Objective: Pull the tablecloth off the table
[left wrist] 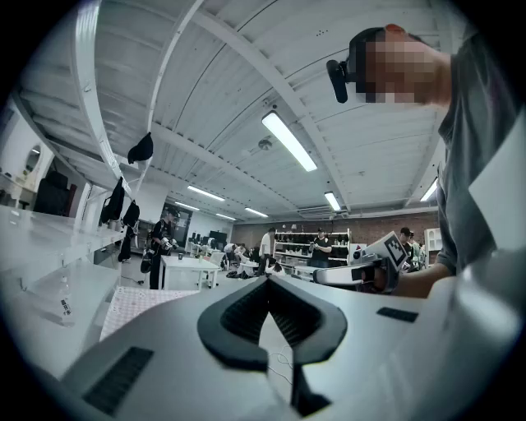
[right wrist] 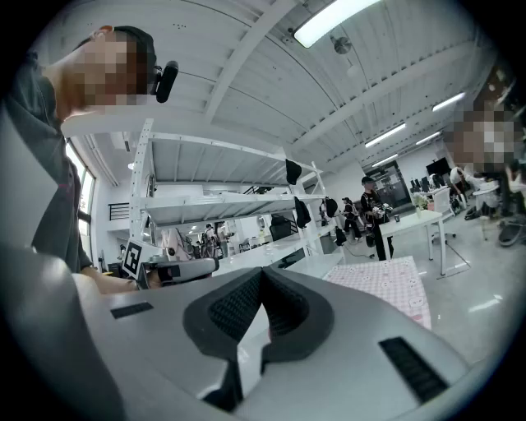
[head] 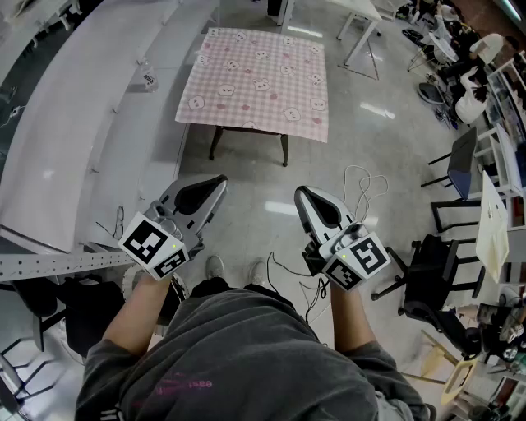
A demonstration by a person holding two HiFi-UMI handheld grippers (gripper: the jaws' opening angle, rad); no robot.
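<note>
Nearest, the person's grey sweatshirt (head: 238, 353) and both forearms reach forward; the left gripper (head: 220, 179) has its jaws brought together with nothing between them, and the right gripper (head: 300, 191) is likewise closed and empty, as each gripper view shows dark pads meeting at the tips with only air in the gap; both hang above the glossy floor (head: 246, 210), where loose cables (head: 366, 185) trail just right of the right gripper; a long white shelf (head: 74, 123) runs along the left; further ahead, well apart from both grippers, the pink checked tablecloth (head: 259, 82) lies spread flat over the desk (head: 284, 152), covering its whole top, its near hem hanging a little over the front edge; beyond it stands a white desk (head: 362, 12)

Since the cloth lies on the desk and the grippers are far from it, I judge the step in hand to be closing in on the near hem; to do it well, step over the cables, part both jaws before arriving, take the hem at two spots set wide apart, bite deep enough that the fabric cannot slip, then draw back low and evenly so the cloth slides off without dragging the desk
</note>
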